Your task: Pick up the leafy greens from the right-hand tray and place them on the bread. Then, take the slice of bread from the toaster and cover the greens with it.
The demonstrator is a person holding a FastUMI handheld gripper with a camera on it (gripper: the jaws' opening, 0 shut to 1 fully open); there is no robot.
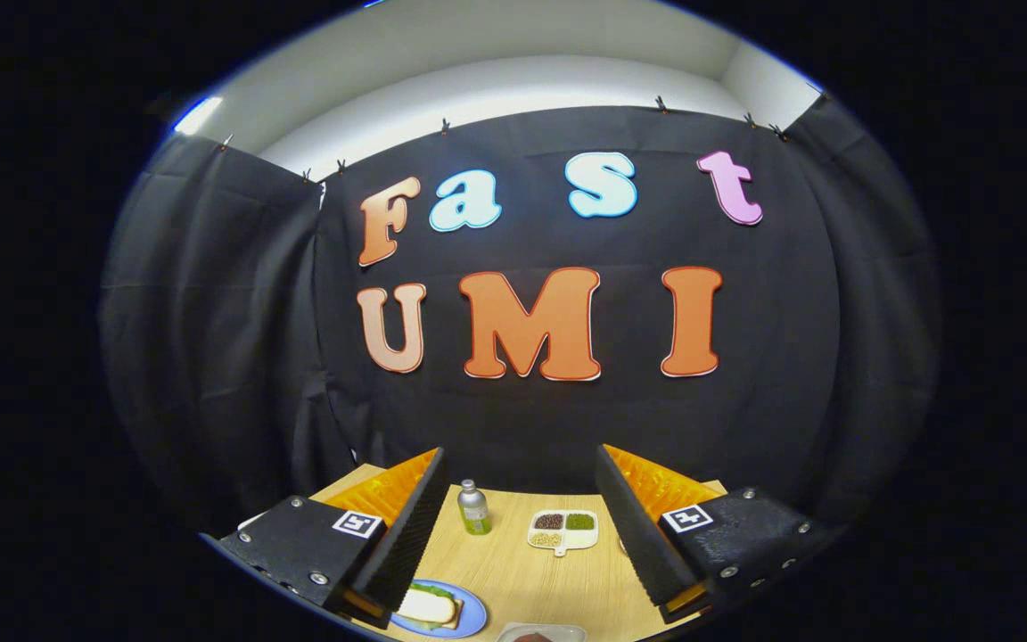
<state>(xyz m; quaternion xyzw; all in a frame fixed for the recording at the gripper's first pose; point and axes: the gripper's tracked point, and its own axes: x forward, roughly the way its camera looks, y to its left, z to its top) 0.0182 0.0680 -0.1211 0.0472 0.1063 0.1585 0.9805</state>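
Gripper point(522, 535) hangs high over pale wooden table point(531, 571), fingers spread wide, grasping nothing. Round blue plate point(471, 615) sits beside the near finger's tip, holding soft pale bread slice point(429, 607) over ruffled leafy greens point(424, 589). Judged near done: bread should sit square, pressed lightly, greens covered

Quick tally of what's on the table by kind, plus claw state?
Bottles: 1
Divided dishes: 1
Blue plates: 1
Bread slices on the plate: 1
Trays at the near edge: 1
Total: 5
Claw: open, holding nothing.
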